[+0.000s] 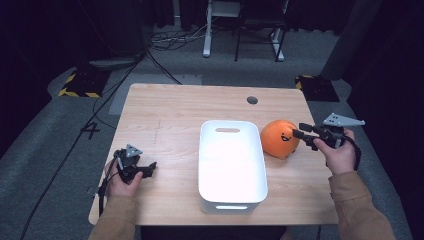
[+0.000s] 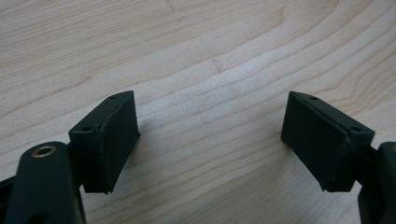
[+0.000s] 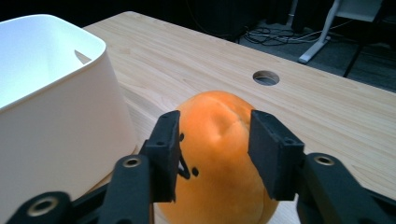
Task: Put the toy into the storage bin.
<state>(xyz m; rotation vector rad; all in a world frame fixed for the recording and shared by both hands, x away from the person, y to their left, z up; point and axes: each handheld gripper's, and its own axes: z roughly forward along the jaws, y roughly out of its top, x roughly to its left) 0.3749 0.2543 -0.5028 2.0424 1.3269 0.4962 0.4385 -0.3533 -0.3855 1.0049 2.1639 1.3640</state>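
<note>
A round orange soft toy (image 1: 279,139) with a small drawn face lies on the wooden table (image 1: 170,110), just right of a white plastic bin (image 1: 231,123). My right gripper (image 1: 301,138) is at the toy's right side, held low. In the right gripper view it (image 3: 214,140) is open, its jaws framing the top of the orange toy (image 3: 219,186); I cannot tell whether they touch it. My left gripper (image 1: 149,169) rests at the table's front left. It (image 2: 210,135) is open wide, with bare wood between its jaws.
The bin (image 3: 70,93) looks empty and has handle slots in its end walls. A round cable hole (image 1: 252,100) sits in the table's far right part. Beyond the table are a grey floor, cables and desk legs.
</note>
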